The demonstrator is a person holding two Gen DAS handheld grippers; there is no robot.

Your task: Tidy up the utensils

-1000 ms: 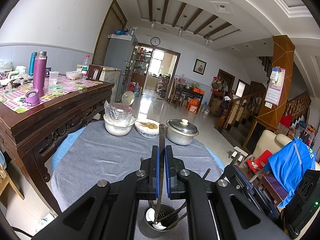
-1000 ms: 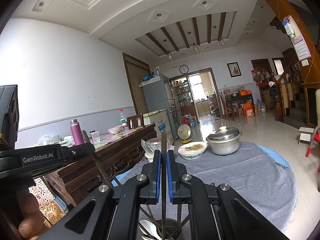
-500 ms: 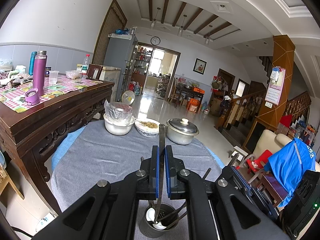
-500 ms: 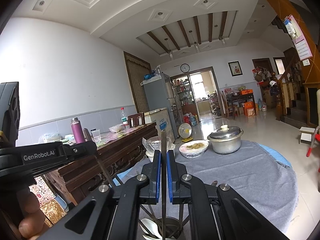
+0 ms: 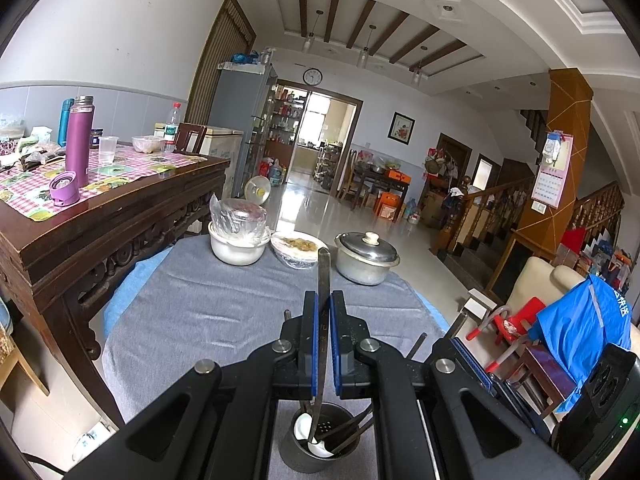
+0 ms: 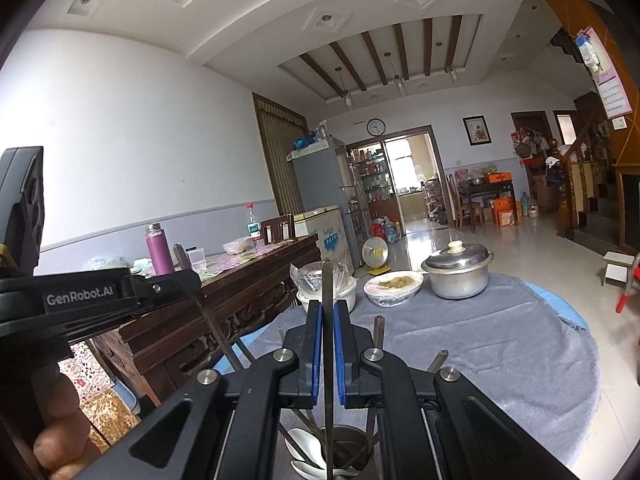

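A dark utensil holder [image 5: 316, 450] stands on the grey cloth at the near edge, with several spoons and metal handles in it. My left gripper [image 5: 323, 300] is shut on a flat metal utensil handle [image 5: 324, 268] that stands upright, its lower end down in the holder. In the right wrist view the holder [image 6: 348, 448] sits just below my right gripper [image 6: 327, 308]. That gripper is shut on another upright metal handle [image 6: 327, 280] reaching into the holder. The left gripper [image 6: 188, 280] shows at the left there, its slanted utensil [image 6: 208, 316] pinched.
At the round table's [image 5: 192, 312] far edge stand a white bowl with plastic wrap [image 5: 238, 240], a covered dish [image 5: 298, 248] and a lidded steel pot [image 5: 366, 256]. A dark wooden table [image 5: 112, 208] with bottles stands to the left. A person's fingers [image 6: 56, 440] grip the left handle.
Almost nothing: the right wrist view has shifted a trifle. Both grippers stay shut on their utensils over the holder.
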